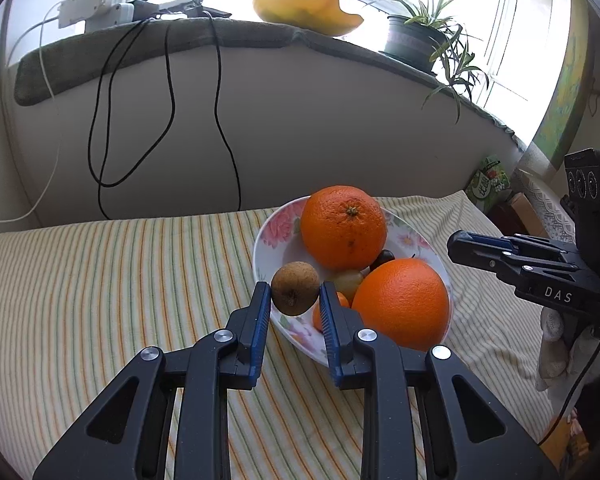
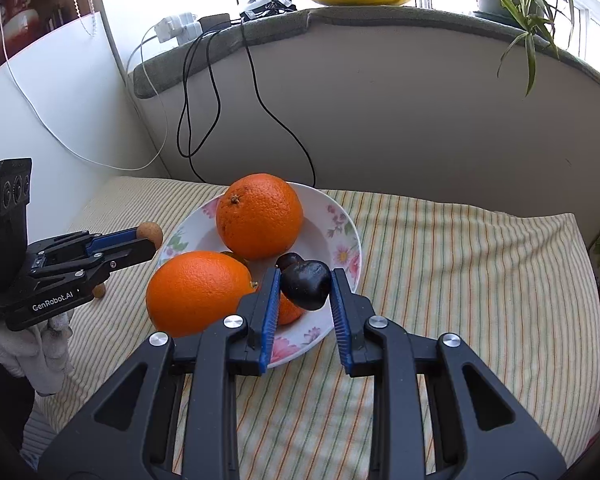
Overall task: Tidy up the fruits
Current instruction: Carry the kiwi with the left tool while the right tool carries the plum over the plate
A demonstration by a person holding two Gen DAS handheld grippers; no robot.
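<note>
A floral bowl (image 1: 268, 236) on a striped cloth holds two big oranges (image 1: 343, 227) (image 1: 401, 303), a pale green grape (image 1: 346, 280), a dark fruit (image 1: 382, 258) and a small orange fruit. My left gripper (image 1: 294, 294) is shut on a small brown longan (image 1: 295, 288) above the bowl's near left rim. In the right wrist view, my right gripper (image 2: 305, 282) is shut on a dark plum (image 2: 306, 284) over the bowl (image 2: 346, 236). The left gripper (image 2: 140, 242) shows there with the longan (image 2: 150, 234). The right gripper (image 1: 466, 246) shows at right in the left view.
A small brown fruit (image 2: 99, 291) lies on the cloth left of the bowl. Black cables (image 1: 168, 112) hang down the wall behind. The sill carries a yellow dish (image 1: 308, 10), a potted plant (image 1: 424, 36) and chargers (image 1: 96, 8). A green packet (image 1: 488, 184) stands at the far right.
</note>
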